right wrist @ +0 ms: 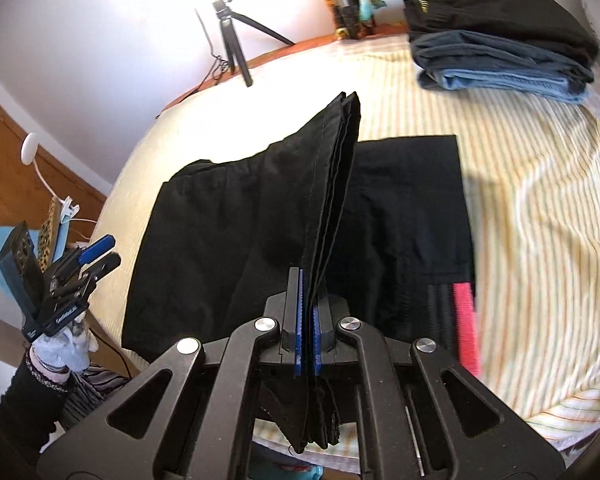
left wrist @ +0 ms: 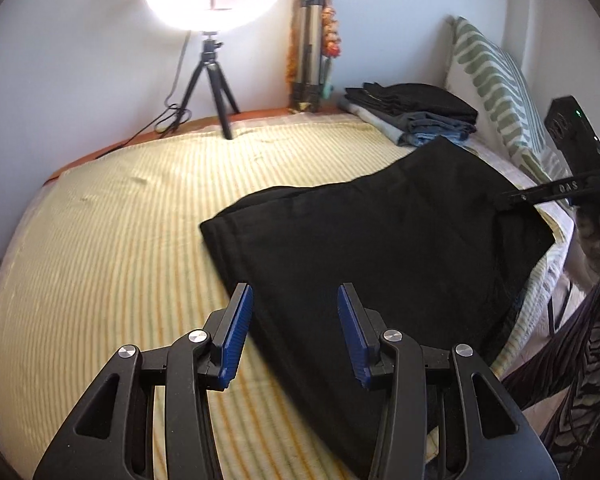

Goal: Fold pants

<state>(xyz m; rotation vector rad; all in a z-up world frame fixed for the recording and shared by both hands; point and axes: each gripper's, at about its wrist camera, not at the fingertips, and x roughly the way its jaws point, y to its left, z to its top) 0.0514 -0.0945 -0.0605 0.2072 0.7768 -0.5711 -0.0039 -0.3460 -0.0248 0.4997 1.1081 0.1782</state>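
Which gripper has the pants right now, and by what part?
The right gripper is shut on the black pants, pinching a stacked edge of several layers lifted off the bed. The left gripper is open, holding nothing.

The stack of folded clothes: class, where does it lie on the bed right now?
The stack of folded clothes lies at the bed's far right in both views, beside the striped pillow and beyond the black pants.

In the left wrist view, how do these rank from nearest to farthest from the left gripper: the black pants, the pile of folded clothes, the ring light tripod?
1. The black pants, directly ahead of the left gripper and to its right on the bed.
2. The pile of folded clothes, far right, beside the pillow.
3. The ring light tripod, at the far edge, by the wall.
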